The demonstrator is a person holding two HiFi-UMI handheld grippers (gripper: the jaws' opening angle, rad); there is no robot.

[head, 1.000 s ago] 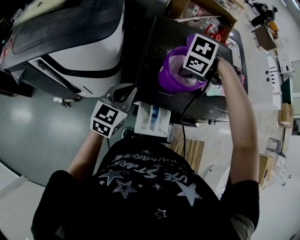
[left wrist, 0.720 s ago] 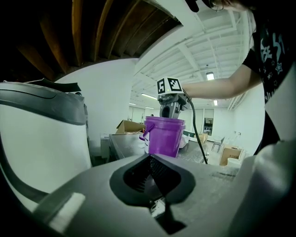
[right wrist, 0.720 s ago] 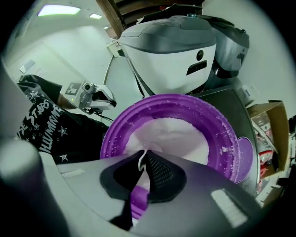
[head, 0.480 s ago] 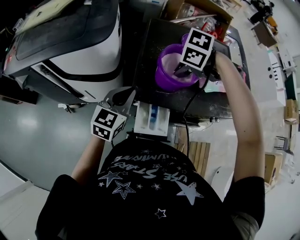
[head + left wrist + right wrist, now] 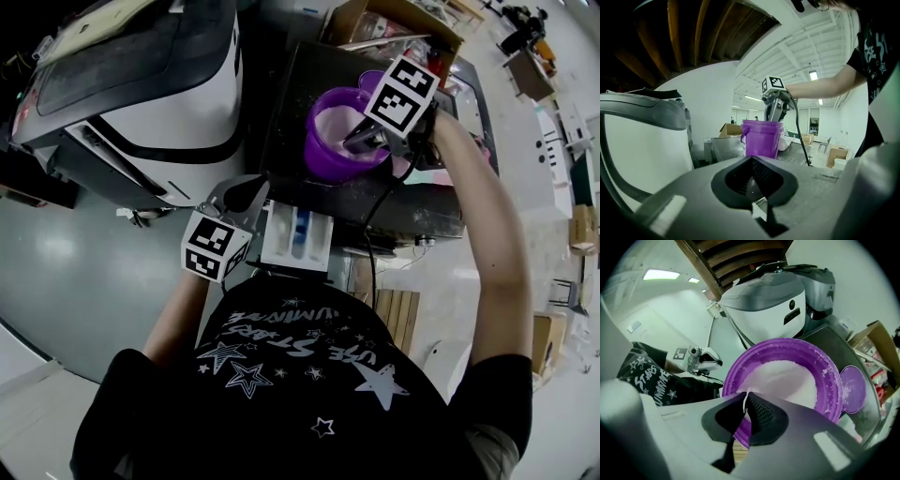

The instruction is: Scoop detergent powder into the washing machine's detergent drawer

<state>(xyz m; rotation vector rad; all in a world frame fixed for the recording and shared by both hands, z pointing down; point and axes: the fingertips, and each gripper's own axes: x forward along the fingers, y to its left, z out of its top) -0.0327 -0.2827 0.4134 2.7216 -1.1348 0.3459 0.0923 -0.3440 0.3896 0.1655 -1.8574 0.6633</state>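
A purple bucket [image 5: 330, 141] of white detergent powder [image 5: 785, 380] stands on a black top [image 5: 309, 75]. My right gripper [image 5: 363, 141] hangs over the bucket's near rim, and its jaws are shut on a thin white scoop handle [image 5: 746, 401]. The scoop's bowl is hidden under the jaws. The white detergent drawer [image 5: 298, 236], with a blue compartment, sticks out below the black top. My left gripper [image 5: 246, 193] stays shut just left of the drawer, with nothing seen held. From the left gripper view, the bucket [image 5: 761, 138] shows ahead with the right gripper [image 5: 776, 105] above it.
A white and black washing machine [image 5: 141, 84] fills the left side. The bucket's purple lid [image 5: 853, 390] lies on the black top beside it. An open cardboard box [image 5: 394, 19] sits behind. A slatted wooden piece [image 5: 384, 309] lies on the floor below the drawer.
The right gripper has shifted toward the bucket's right rim, so more of the white powder shows beside it. The left gripper has stayed put by the drawer.
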